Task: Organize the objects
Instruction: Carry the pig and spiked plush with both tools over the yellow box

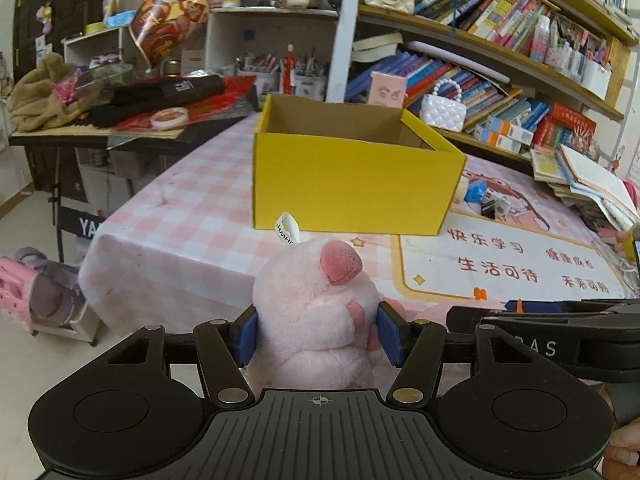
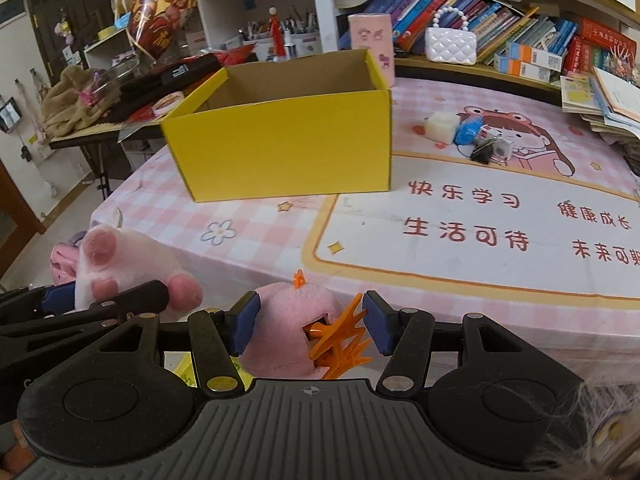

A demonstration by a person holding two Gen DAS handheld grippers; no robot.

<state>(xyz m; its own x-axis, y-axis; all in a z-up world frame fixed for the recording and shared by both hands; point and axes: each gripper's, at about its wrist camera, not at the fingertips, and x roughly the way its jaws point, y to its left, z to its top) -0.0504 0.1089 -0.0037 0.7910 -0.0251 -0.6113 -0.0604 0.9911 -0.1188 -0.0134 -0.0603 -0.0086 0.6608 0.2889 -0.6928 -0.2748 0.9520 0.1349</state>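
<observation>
With the left gripper (image 1: 318,334) clamped on the pink plush pig (image 1: 316,312) and the right gripper (image 2: 306,330) clamped on a pink plush piece with an orange clip (image 2: 340,344), carry both ahead over the yellow box (image 1: 352,184) rim (open, apparently empty) before releasing

Ahead of the fingers (image 1: 389,334) bare table (image 2: 460,280) lies open up to the yellow box (image 1: 352,184), open-topped; small clutter (image 2: 476,136) sits beyond-right.

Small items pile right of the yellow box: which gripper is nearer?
Right. The right gripper, gripping a pink-and-orange toy, sits on the pile's side; the left gripper, gripping a pink plush, is farther away.
</observation>
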